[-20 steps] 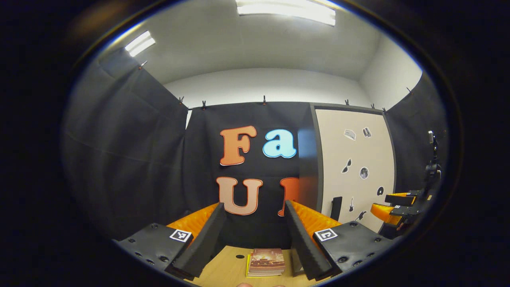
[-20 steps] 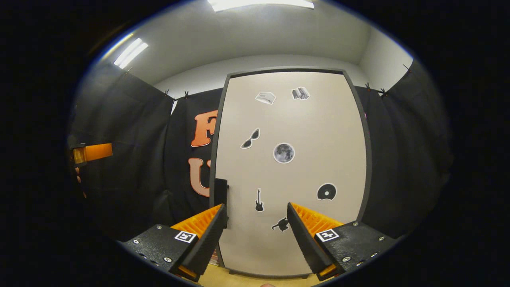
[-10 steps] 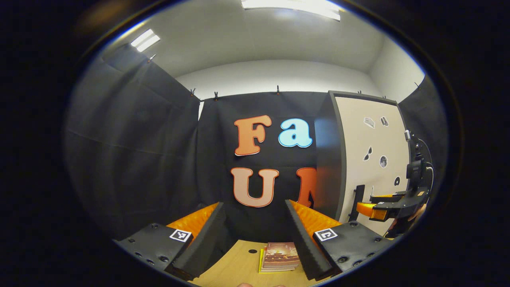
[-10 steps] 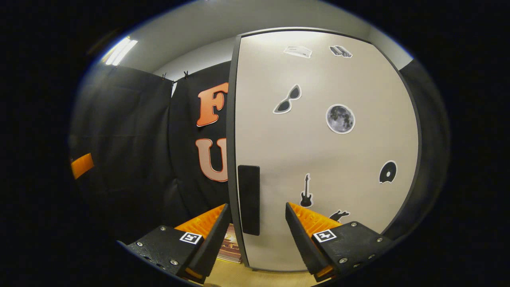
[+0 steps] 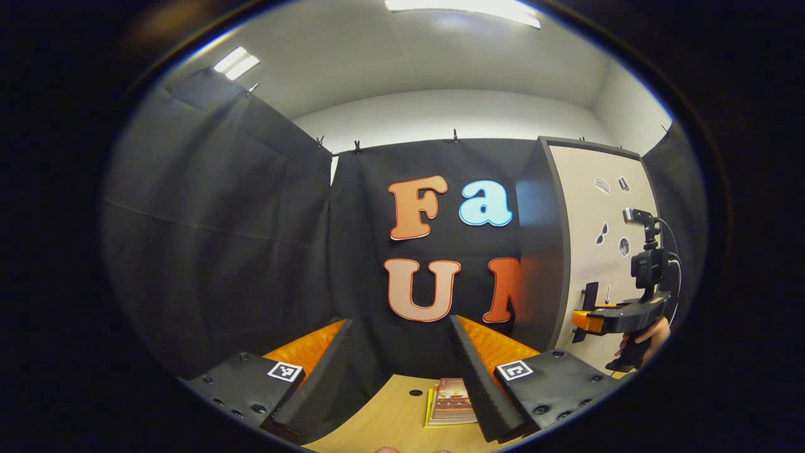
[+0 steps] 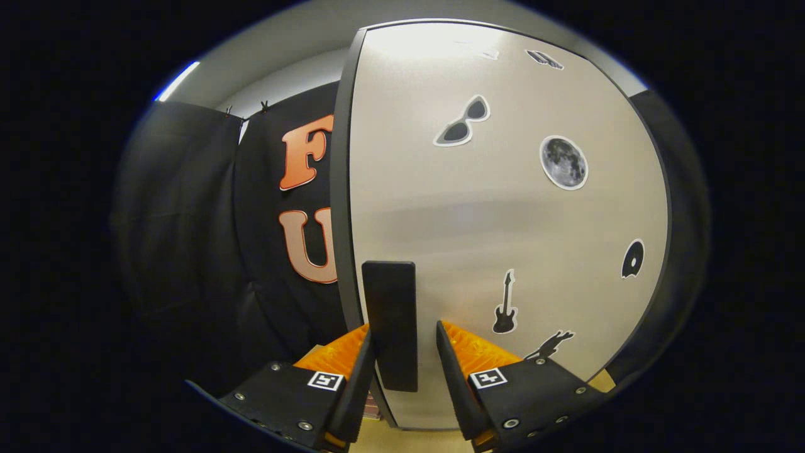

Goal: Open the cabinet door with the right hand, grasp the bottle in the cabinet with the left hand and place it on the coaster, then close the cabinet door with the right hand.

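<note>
Cabinet door stands shut at my two o'clock on the table. Its dark handle sits between the right hand-held gripper fingers, not yet pinched. Left hand-held gripper waits open at twelve o'clock, above books.
</note>
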`<state>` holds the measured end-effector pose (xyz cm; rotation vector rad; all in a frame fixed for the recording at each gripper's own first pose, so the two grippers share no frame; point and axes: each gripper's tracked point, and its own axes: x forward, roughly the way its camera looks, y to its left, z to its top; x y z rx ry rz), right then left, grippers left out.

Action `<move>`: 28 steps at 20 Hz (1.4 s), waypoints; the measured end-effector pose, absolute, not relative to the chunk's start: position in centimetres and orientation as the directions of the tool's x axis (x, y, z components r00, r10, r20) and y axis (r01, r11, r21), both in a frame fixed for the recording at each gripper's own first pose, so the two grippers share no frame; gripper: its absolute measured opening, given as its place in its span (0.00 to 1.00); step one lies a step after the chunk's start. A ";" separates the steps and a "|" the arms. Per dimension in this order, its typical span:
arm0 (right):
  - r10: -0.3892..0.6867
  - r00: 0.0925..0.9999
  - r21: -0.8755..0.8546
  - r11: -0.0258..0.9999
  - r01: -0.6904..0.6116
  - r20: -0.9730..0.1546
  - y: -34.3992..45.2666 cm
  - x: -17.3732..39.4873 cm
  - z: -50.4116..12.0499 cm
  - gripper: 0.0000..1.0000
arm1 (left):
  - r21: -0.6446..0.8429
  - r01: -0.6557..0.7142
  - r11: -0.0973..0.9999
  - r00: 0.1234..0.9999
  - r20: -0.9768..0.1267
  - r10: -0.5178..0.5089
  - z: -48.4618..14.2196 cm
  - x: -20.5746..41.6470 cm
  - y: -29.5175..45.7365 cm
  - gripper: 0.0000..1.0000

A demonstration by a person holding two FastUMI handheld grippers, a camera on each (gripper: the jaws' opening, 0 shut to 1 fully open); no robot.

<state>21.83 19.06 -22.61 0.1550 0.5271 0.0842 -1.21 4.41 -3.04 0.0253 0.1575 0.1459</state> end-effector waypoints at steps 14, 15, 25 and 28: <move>0.196 0.857 0.178 0.976 -0.124 -0.476 19.8 18.9 -20.8 0.28 | -0.007 -0.089 0.996 0.978 -0.193 0.086 -3.6 -2.0 2.2 0.96; 0.212 0.862 0.185 0.973 -0.140 -0.461 19.8 18.5 -20.4 0.28 | -0.010 -0.078 0.997 0.978 -0.196 0.075 -3.7 -2.1 1.9 0.96; 0.330 0.892 0.238 0.935 -0.264 -0.308 18.0 15.2 -18.8 0.28 | -0.063 0.073 0.995 0.966 -0.245 -0.086 -7.2 -0.4 -5.0 0.93; 0.340 0.903 0.256 0.927 -0.275 -0.261 17.3 14.1 -18.2 0.28 | -0.068 0.113 0.991 0.964 -0.234 -0.126 -8.4 0.5 -7.6 0.96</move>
